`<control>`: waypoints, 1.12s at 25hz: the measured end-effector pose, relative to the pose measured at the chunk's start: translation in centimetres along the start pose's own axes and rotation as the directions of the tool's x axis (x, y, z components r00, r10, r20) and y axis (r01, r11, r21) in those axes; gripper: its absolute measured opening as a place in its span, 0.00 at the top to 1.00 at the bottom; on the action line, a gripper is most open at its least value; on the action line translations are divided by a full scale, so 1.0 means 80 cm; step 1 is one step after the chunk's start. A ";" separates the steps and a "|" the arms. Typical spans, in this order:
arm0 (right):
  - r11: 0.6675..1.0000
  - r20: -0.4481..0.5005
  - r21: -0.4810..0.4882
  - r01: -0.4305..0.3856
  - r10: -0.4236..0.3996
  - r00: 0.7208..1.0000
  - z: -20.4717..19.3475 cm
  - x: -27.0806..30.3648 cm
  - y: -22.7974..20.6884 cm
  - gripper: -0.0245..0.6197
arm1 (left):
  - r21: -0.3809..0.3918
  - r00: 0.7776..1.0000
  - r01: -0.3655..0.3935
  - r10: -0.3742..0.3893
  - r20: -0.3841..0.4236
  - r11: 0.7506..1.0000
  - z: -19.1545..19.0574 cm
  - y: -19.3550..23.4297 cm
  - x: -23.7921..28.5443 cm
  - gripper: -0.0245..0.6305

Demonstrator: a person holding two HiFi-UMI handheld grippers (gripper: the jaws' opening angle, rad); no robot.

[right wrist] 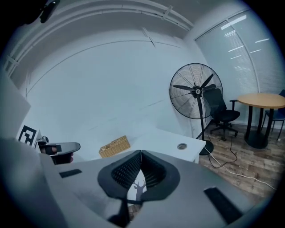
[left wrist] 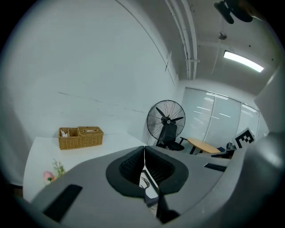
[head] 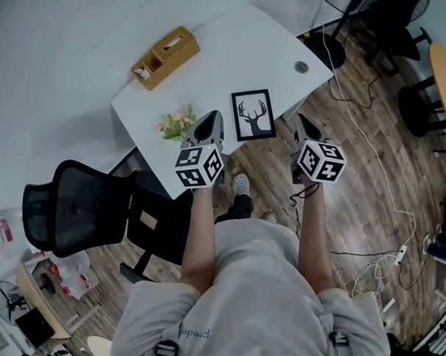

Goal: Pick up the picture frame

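One picture frame (head: 253, 114), one basket (head: 166, 57); left tool (head: 212, 121), right tool (head: 303, 125) closed.

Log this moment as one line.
phase: pre-grasp | left gripper: jaws shut, empty | right gripper: jaws shut, empty | picture frame: lying on desk, untouched

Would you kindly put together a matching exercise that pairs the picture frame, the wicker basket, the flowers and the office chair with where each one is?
Things:
1 picture frame
2 wicker basket
3 flowers
4 office chair

Places:
A on the wooden floor, beside the desk
B at the desk's far edge
C near the desk's near edge, deer silhouette showing
D on the desk, just left of the frame in the head view

Pairs: 1-C; 2-B; 3-D; 4-A
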State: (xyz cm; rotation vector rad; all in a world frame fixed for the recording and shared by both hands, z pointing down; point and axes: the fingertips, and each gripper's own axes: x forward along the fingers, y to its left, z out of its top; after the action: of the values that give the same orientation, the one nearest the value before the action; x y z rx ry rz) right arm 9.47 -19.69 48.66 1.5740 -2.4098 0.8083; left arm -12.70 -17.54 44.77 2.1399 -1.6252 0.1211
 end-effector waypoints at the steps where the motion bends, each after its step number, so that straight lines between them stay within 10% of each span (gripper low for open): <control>1: 1.000 -0.003 -0.003 0.005 -0.005 1.000 0.002 0.011 0.003 0.93 | -0.004 1.000 0.005 -0.005 -0.001 1.000 0.004 0.008 0.008 0.92; 28: 0.993 -0.200 -0.103 0.054 -0.074 0.977 -0.060 0.142 0.012 0.93 | -0.094 0.986 0.001 -0.017 -0.166 0.996 -0.065 0.086 0.125 0.92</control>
State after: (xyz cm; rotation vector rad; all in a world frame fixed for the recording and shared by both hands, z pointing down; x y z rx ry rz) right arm 2.85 -26.07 57.00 1.4484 -2.2085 0.7861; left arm -15.09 -25.83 54.76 2.0097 -1.4956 0.2115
